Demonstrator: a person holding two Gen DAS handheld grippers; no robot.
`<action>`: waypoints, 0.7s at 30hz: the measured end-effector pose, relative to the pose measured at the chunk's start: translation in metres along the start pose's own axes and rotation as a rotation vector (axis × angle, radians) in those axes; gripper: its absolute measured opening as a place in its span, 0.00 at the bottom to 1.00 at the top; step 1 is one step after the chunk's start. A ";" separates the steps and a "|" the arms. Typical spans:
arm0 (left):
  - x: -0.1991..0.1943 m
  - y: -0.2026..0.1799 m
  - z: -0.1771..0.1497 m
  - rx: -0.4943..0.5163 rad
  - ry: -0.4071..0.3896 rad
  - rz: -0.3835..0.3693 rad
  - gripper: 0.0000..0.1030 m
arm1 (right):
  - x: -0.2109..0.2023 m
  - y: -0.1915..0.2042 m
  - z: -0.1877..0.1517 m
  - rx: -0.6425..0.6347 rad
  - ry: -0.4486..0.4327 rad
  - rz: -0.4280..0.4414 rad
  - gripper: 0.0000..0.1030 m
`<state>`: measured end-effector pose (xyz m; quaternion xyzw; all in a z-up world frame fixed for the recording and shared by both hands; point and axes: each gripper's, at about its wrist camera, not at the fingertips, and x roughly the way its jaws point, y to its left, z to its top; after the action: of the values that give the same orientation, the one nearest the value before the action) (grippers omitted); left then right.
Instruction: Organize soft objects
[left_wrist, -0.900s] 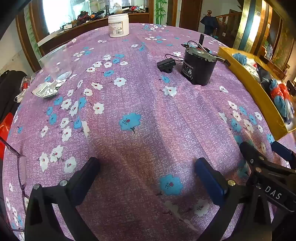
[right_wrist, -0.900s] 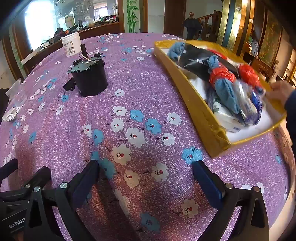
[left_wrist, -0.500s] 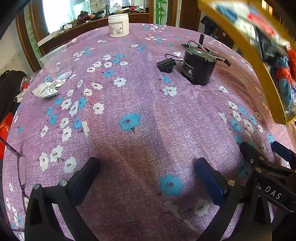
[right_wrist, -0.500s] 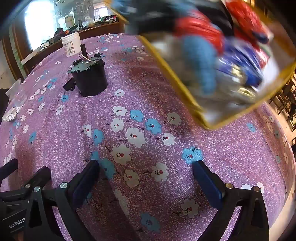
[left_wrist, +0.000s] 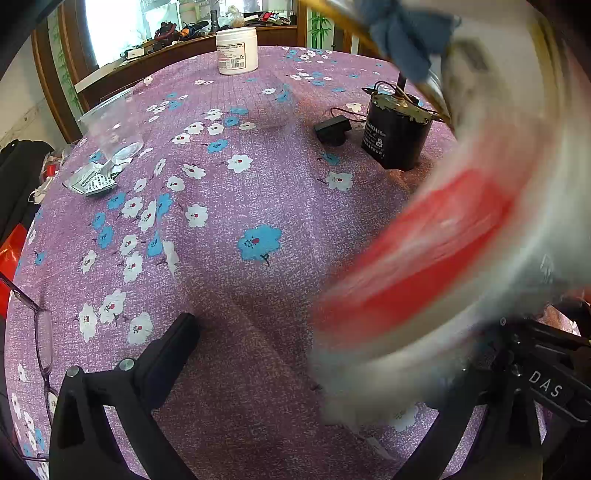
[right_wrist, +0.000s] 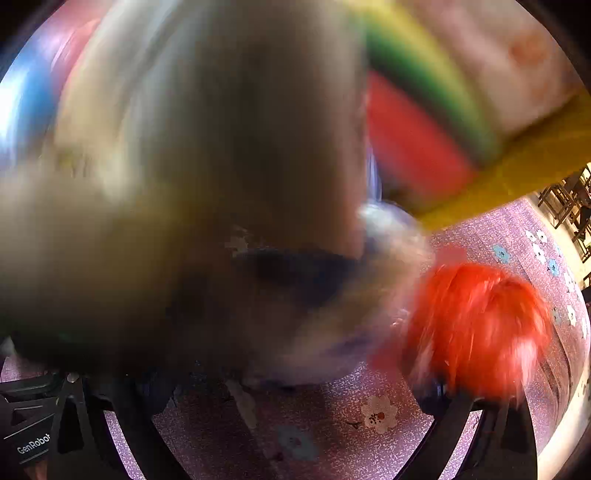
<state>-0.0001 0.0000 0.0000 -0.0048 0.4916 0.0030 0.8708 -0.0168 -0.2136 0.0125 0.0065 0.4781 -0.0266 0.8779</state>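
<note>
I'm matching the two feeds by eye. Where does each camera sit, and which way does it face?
Left wrist: on the left hand-held gripper, facing across the floral tablecloth to a black cylinder and white jar; its fingers show.
Right wrist: on the right hand-held gripper, facing blurred soft items spilling from a yellow tray.
Shared: tablecloth, blurred items.
</note>
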 end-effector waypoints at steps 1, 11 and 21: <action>0.000 0.000 0.000 0.000 0.000 0.000 1.00 | 0.000 0.000 0.000 0.000 0.000 0.000 0.99; -0.001 -0.002 -0.002 0.000 0.000 0.000 1.00 | 0.000 0.000 -0.001 0.000 0.000 0.000 0.99; -0.001 -0.001 -0.001 0.000 0.000 0.000 1.00 | 0.000 0.000 -0.001 0.000 0.000 0.000 0.99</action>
<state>-0.0011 -0.0013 0.0001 -0.0049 0.4914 0.0029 0.8709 -0.0179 -0.2133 0.0121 0.0064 0.4780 -0.0268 0.8779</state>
